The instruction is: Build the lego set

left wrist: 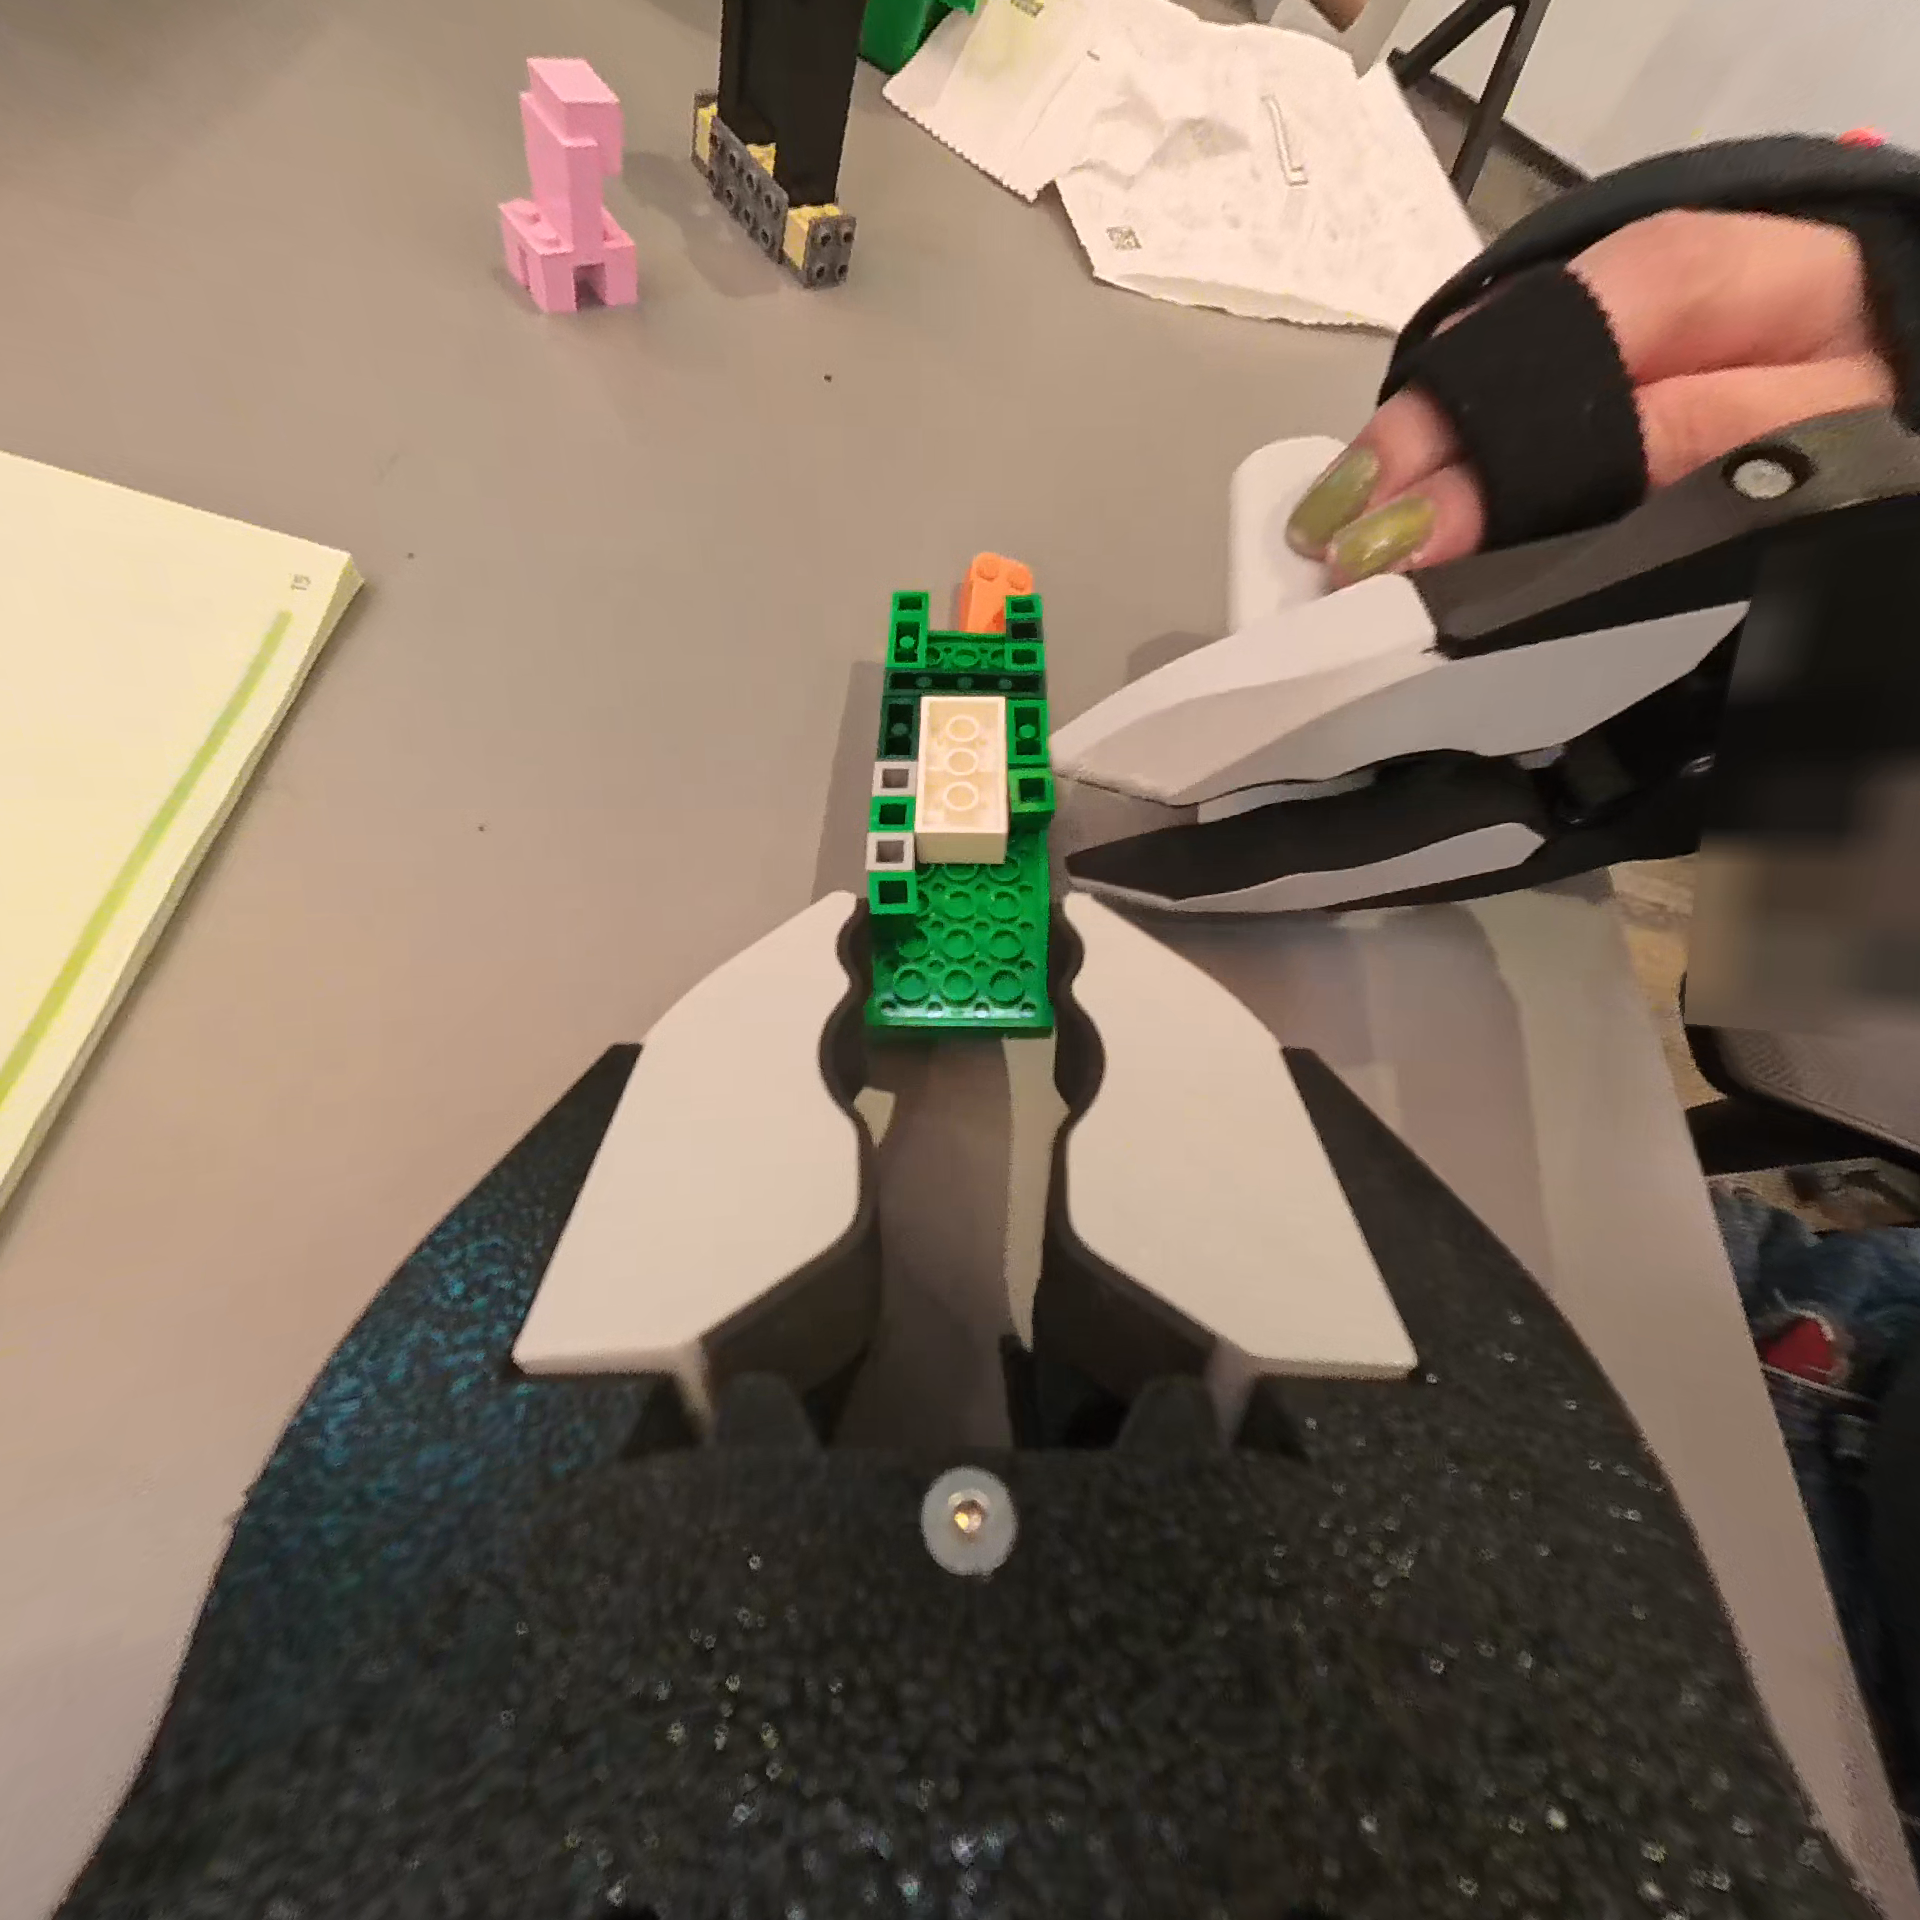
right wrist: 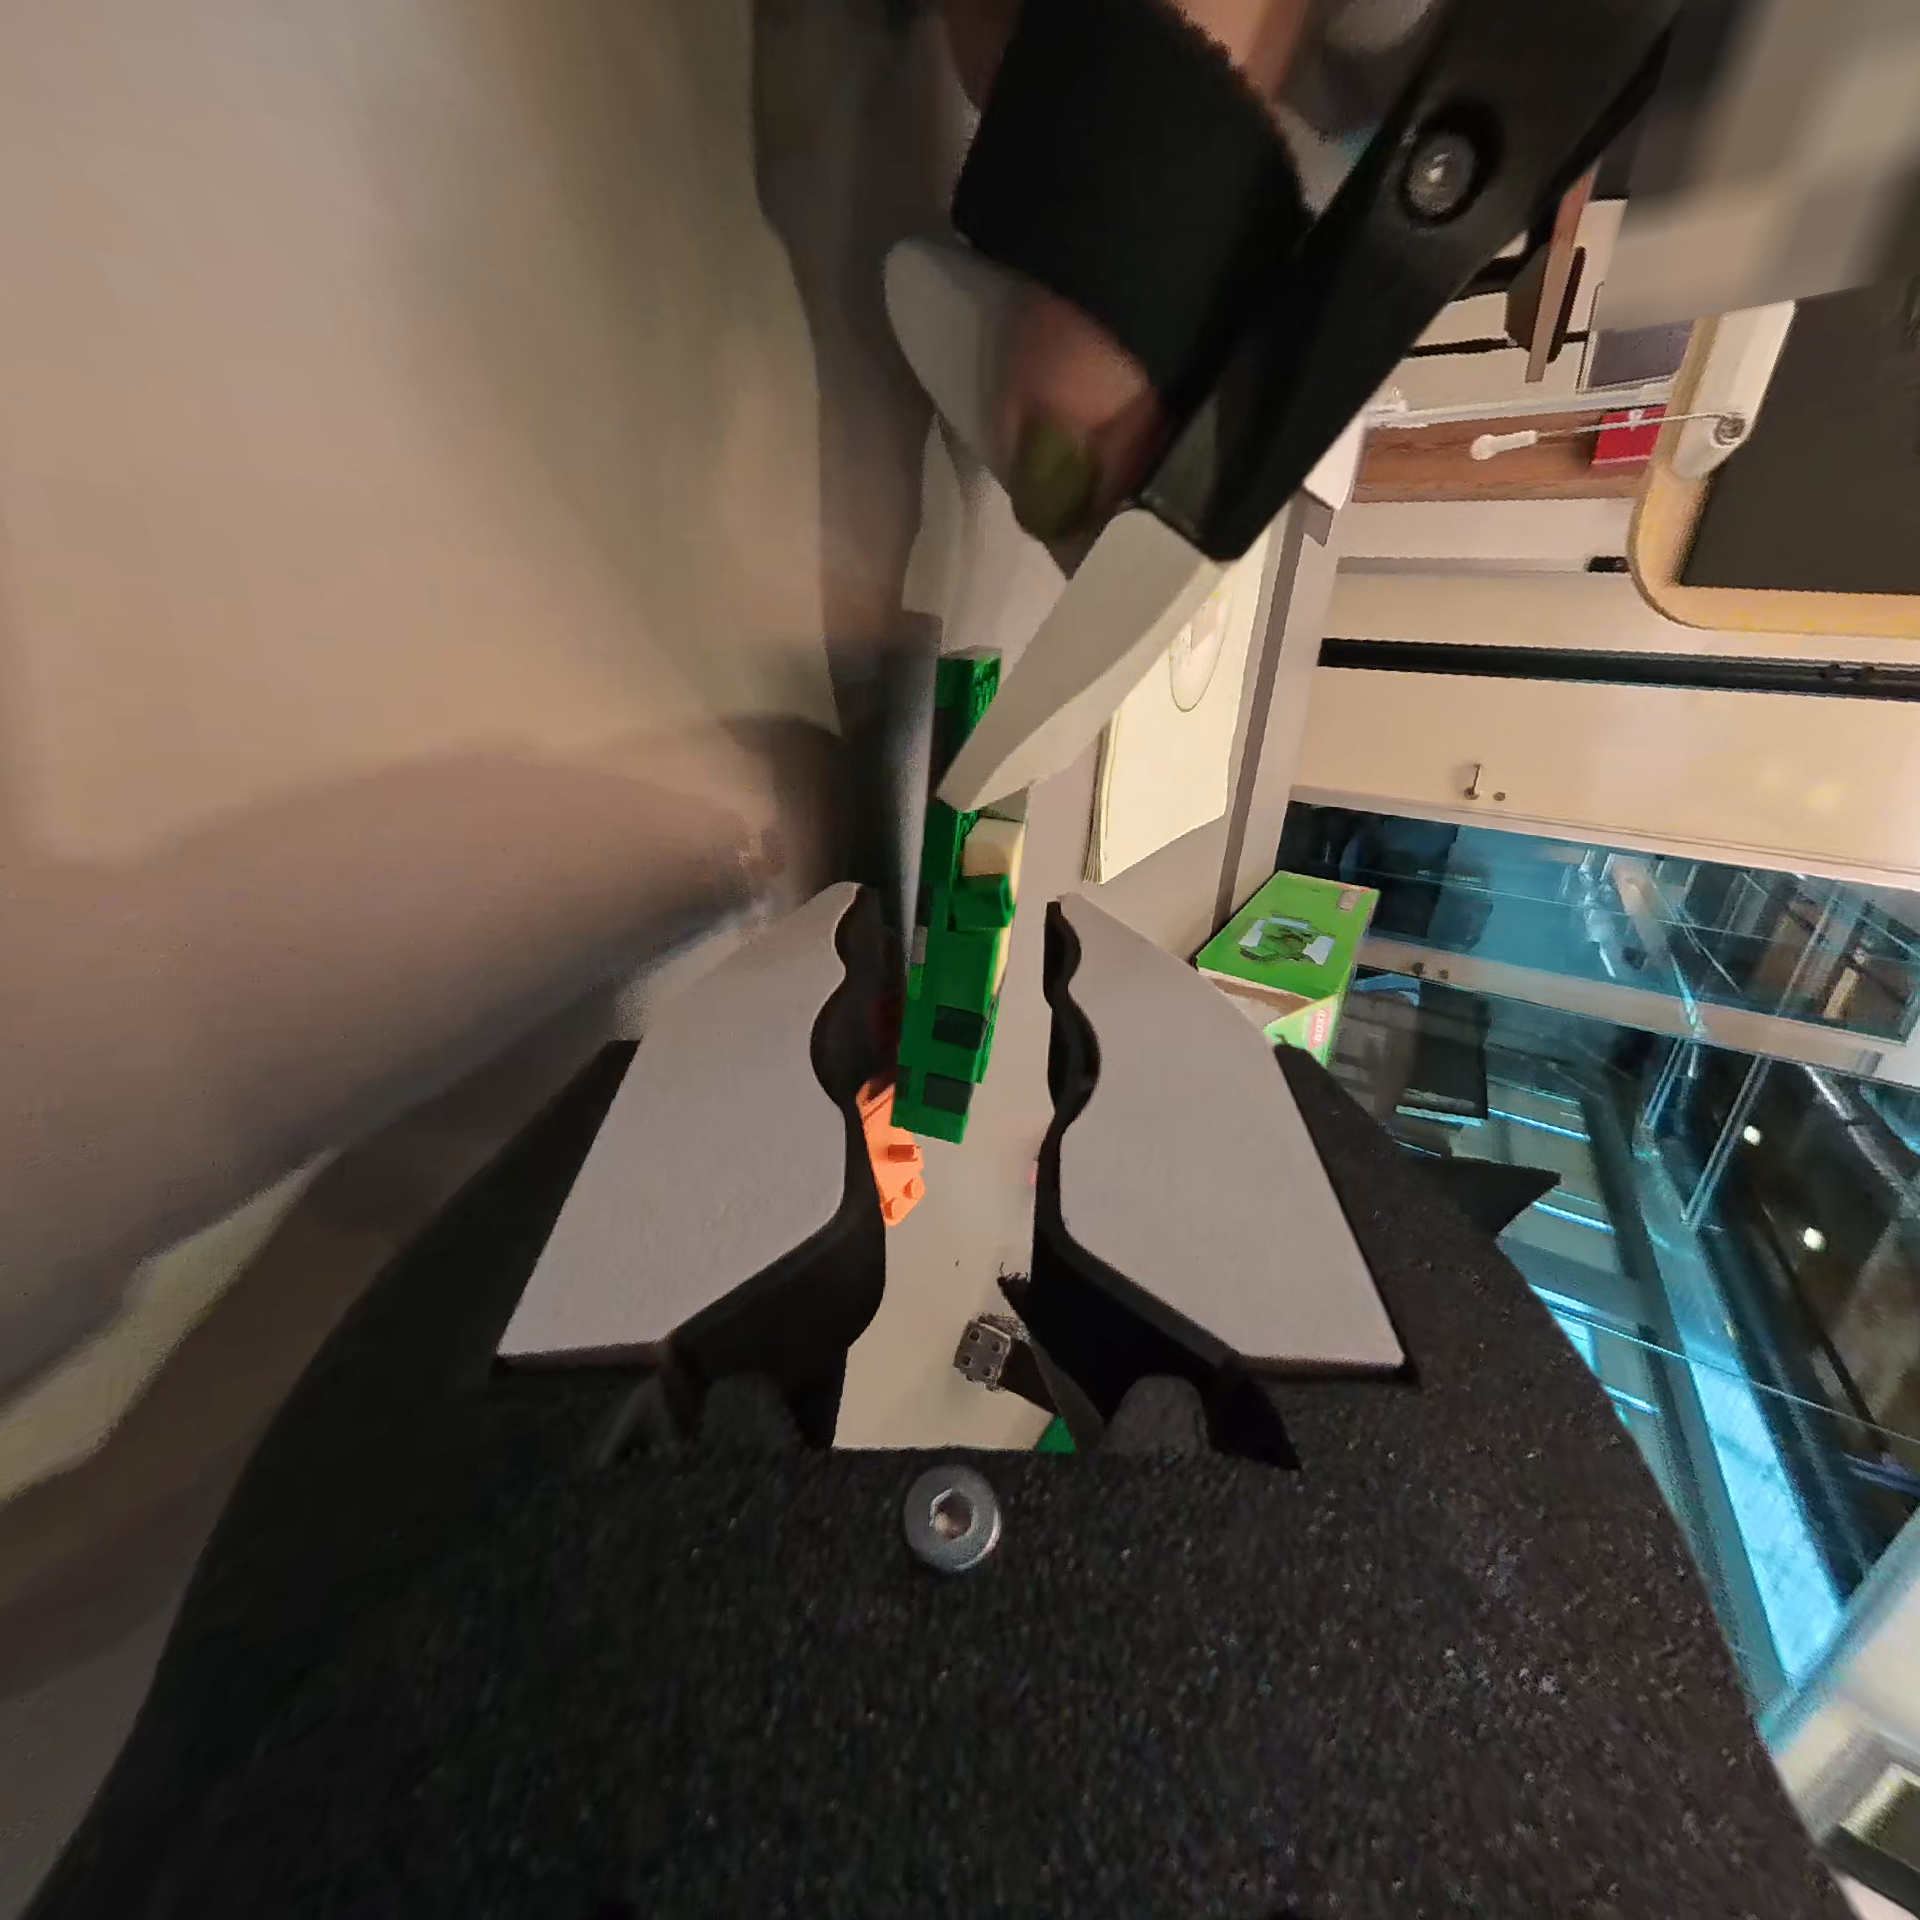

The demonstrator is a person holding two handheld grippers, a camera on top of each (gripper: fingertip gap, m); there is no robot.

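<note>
My left gripper (left wrist: 961, 925) is shut on the near end of a green lego build (left wrist: 961, 956) and holds it flat, pointing away from me. A white brick (left wrist: 961, 779) sits on top of the build, with small grey pieces (left wrist: 891, 779) along its left edge. An orange piece (left wrist: 995, 594) shows at the far end; I cannot tell whether it is attached. My right gripper (left wrist: 1062, 808) comes in from the right, turned on its side. Its jaws stand open at the build's right edge and do not clamp it. In the right wrist view the build (right wrist: 951, 1039) sits between the open fingertips of my right gripper (right wrist: 956, 904).
A pink lego figure (left wrist: 571, 187) and a black and grey structure (left wrist: 774, 197) stand at the back. Crumpled paper sheets (left wrist: 1195, 156) lie at the back right. An instruction booklet (left wrist: 125, 727) lies at the left. The table edge (left wrist: 1662, 1143) runs close on the right. A green box (right wrist: 1288, 956) stands beyond it. My two grippers' fingertips are within a few centimetres of each other.
</note>
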